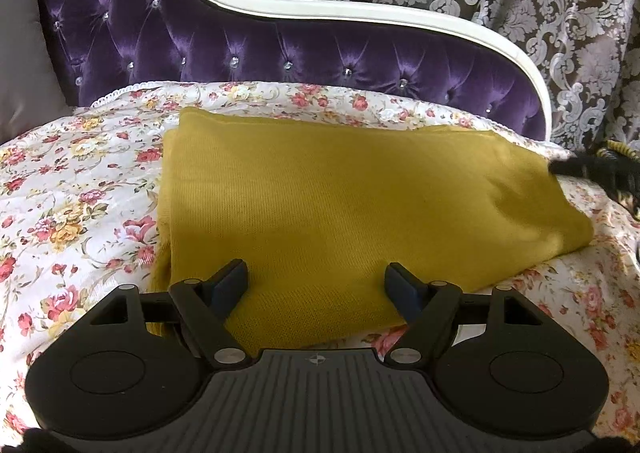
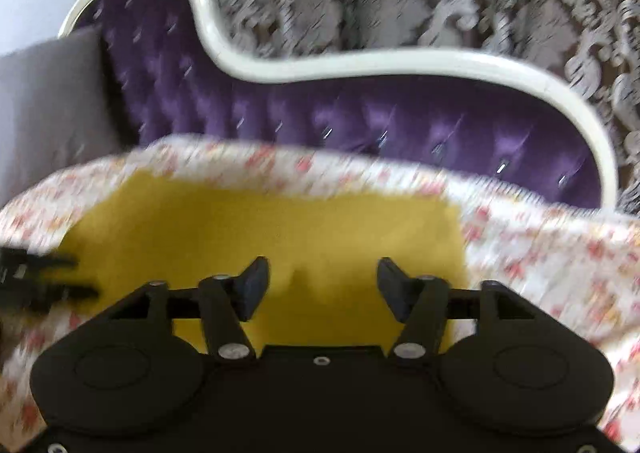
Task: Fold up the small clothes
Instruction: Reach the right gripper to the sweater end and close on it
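Mustard knit garment (image 1: 328, 205) folded on floral bedspread (image 1: 80, 189), both claws gaping

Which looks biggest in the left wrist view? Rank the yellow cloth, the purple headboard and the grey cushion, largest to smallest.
1. Yellow cloth and purple headboard: they fill about alike. The cloth lies nearer the camera, so I won't rank these two.
2. Grey cushion: clearly smallest here, though the frame edge cuts it off.
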### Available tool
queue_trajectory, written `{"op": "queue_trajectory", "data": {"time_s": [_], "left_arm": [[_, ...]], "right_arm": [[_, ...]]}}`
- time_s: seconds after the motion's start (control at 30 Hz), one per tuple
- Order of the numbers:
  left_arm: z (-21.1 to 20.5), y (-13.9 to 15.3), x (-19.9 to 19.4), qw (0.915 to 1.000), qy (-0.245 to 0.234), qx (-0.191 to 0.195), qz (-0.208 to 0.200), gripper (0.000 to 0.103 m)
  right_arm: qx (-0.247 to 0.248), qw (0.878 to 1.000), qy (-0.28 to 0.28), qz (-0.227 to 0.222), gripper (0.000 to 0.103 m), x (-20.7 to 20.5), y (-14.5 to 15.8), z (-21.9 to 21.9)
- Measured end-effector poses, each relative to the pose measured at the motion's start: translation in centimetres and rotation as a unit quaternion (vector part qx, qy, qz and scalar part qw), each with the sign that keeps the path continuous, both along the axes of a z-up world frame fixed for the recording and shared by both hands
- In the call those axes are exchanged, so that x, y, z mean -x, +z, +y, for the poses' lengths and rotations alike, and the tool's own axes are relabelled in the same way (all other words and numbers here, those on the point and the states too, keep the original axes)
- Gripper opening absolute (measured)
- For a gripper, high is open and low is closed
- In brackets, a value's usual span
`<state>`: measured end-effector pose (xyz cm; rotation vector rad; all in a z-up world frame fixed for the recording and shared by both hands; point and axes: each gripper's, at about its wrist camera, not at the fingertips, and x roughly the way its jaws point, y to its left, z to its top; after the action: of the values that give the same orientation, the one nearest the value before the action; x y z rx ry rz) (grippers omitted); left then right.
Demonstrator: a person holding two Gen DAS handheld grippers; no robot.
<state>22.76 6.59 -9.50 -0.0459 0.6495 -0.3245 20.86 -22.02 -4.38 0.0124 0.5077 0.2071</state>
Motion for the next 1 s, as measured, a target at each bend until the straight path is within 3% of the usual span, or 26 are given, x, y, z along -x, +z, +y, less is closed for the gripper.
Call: {"op": "queue_trajectory", "data": {"time_s": [0.2,0.33,0.4,0.5,0.63,1.0], "left_arm": [[0.2,0.0,0.0,0.9999,0.0,0.01,0.001,0.074],[0.1,0.0,0.0,1.0,0.0,0.007,0.001,0.074],[-0.1,0.0,0.1,1.0,0.0,0.004,0.0,0.074],[-0.2,0.0,0.0,1.0,0.0,0.0,0.0,0.075],[-0.3,0.0,0.0,1.0,0.0,-0.001,0.001,0.075],[-0.3,0.0,-0.1,1.0,-0.002,0.0,0.002,0.076]], "right_arm": [[0.02,0.999,-0.025,0.022,0.072,-4.8,-1.0,-1.8],[0.038,0.994,-0.035,0.091,0.075,-6.5,-4.5,-2.8],[-0.03,0.993,-0.054,0.1,0.082,-6.3,-5.2,-5.1],[-0.087,0.988,-0.067,0.105,0.083,-5.8,-4.7,-7.2],[-0.171,0.979,-0.043,0.101,0.083,-4.5,-4.0,-9.9],[-0.269,0.951,0.029,0.15,0.085,-6.2,-6.0,-11.1]]}}
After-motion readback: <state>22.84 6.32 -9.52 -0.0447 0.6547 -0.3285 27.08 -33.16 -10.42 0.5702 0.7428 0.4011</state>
